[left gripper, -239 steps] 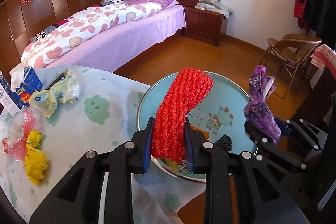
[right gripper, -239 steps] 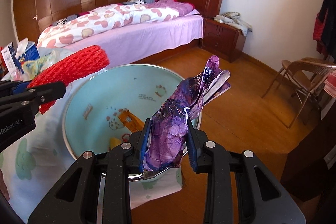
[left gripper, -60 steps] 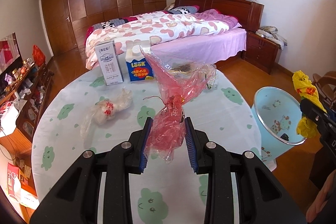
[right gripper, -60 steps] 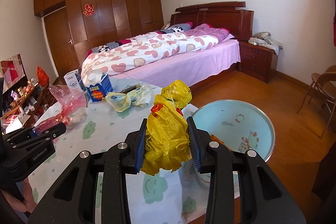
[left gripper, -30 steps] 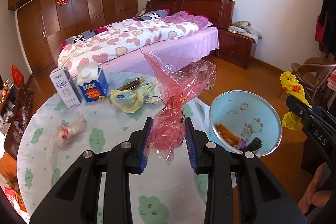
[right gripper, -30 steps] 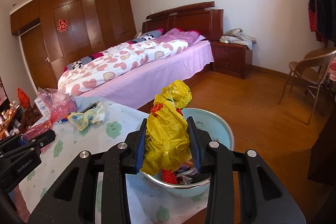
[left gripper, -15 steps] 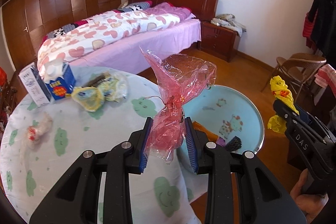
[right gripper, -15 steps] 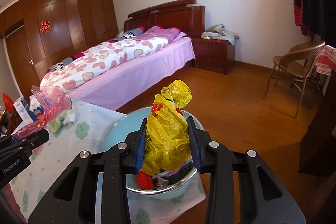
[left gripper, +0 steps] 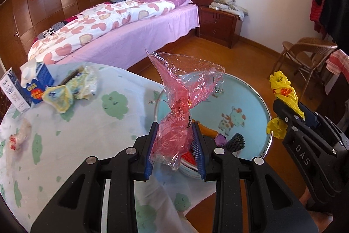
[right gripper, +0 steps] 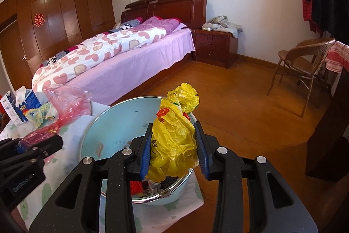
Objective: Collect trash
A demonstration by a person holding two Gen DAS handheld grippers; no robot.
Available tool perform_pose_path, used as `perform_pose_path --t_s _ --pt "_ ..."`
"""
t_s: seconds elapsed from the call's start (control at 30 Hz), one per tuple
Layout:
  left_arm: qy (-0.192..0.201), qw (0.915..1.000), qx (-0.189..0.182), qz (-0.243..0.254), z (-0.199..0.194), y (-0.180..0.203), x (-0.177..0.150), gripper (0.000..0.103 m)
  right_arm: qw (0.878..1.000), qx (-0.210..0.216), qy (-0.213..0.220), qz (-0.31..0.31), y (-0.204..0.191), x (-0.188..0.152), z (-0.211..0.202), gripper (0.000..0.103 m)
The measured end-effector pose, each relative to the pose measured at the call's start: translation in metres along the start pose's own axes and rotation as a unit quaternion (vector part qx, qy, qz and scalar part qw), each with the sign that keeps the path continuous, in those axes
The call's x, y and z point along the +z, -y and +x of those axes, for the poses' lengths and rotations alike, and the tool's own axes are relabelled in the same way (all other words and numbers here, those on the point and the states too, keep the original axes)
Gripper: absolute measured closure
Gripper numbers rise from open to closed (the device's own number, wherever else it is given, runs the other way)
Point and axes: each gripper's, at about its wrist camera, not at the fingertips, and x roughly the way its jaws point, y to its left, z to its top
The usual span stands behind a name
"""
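Both grippers have swung from over the table toward the basin [left gripper: 257, 102] since a second ago, and its rim now sits just ahead of each. The left gripper [left gripper: 174, 146] is closed on a pink bag [left gripper: 185, 88], whose crinkled top fans above the basin's near rim. The right gripper [right gripper: 173, 146] is clamped on a yellow bag [right gripper: 174, 134], held above the basin [right gripper: 122, 121].

Only the left view shows the cartoon print inside the basin, a clear wad [left gripper: 17, 134] on the table [left gripper: 91, 123], and the right gripper [left gripper: 290, 121] from the side. Only the right view shows the red and dark scraps [right gripper: 152, 186] at the basin's near wall. Both show the cartons [left gripper: 32, 84] and crumpled wrappers [left gripper: 72, 88].
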Motion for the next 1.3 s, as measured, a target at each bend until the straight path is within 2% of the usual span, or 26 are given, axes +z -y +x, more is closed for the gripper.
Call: perform_pose_path --t_s 0.27,0.6,1.1,1.3 --pt "-0.032 0.9994 -0.011 -0.004 0.031 0.01 0.001 0.072 1.0 -0.001 -0.017 0.002 0.007 -0.006 0.012 0.066" --pt "-0.059 0.9982 -0.007 -0.004 0.055 0.013 -0.003 0.071 1.0 -0.004 -0.027 0.001 0.009 -0.011 0.021 0.066" --pt "-0.072 0.9974 -0.003 -0.008 0.064 0.012 -0.004 0.071 0.999 0.003 -0.034 -0.012 0.003 -0.013 0.027 0.066" --pt "-0.075 0.9971 -0.001 -0.007 0.068 0.012 -0.005 0.071 0.998 0.013 -0.047 -0.038 -0.001 -0.008 0.034 0.066"
